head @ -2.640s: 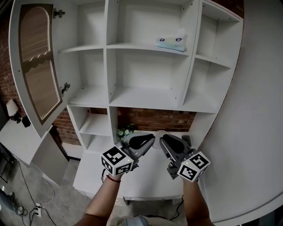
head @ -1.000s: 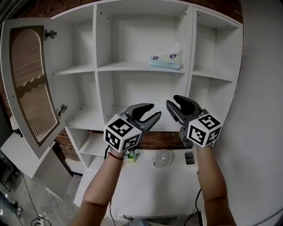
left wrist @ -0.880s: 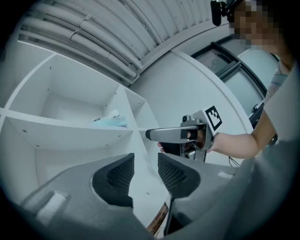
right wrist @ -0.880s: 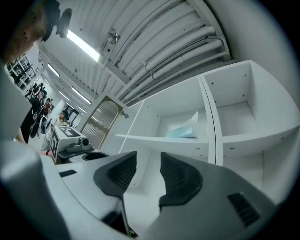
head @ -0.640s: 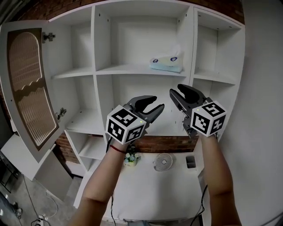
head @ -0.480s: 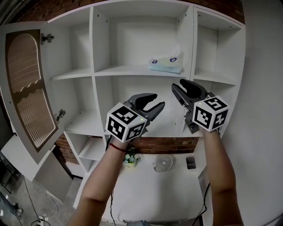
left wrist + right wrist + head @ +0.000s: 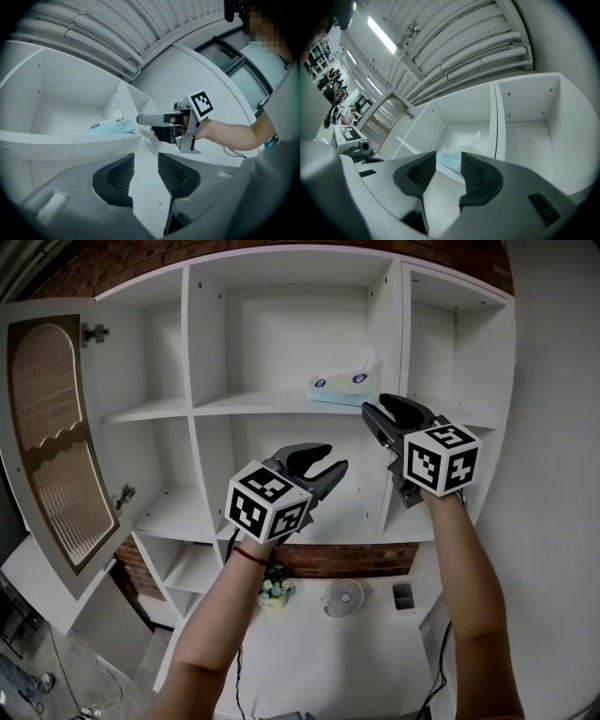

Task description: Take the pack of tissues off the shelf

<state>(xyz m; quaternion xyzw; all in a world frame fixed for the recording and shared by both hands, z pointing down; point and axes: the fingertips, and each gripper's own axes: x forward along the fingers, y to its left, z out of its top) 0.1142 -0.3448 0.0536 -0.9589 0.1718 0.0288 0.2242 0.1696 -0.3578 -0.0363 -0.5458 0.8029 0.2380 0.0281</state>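
Note:
A pale blue pack of tissues (image 7: 341, 386) with a white tissue sticking up lies on the upper middle shelf (image 7: 253, 403), near its right divider. My right gripper (image 7: 382, 414) is raised just below and right of the pack, open, with nothing between its fingers. In the right gripper view the pack (image 7: 451, 159) shows ahead, past the open gripper (image 7: 448, 153). My left gripper (image 7: 317, 465) hangs lower, in front of the middle shelf, open and empty. The left gripper view shows the pack (image 7: 110, 125) on the shelf, the right gripper (image 7: 161, 119) beside it, and the left gripper (image 7: 146, 164).
The white shelf unit has an upright divider (image 7: 394, 352) right beside the pack. An open cabinet door (image 7: 52, 437) with a woven panel hangs at the left. On the desk (image 7: 319, 652) below stand a small fan (image 7: 344, 596) and a little plant (image 7: 274, 589). A white wall (image 7: 553, 474) closes the right side.
Both grippers have risen from the desk to shelf height. The right one has climbed further and now sits beside the pack's shelf; the left has held about level.

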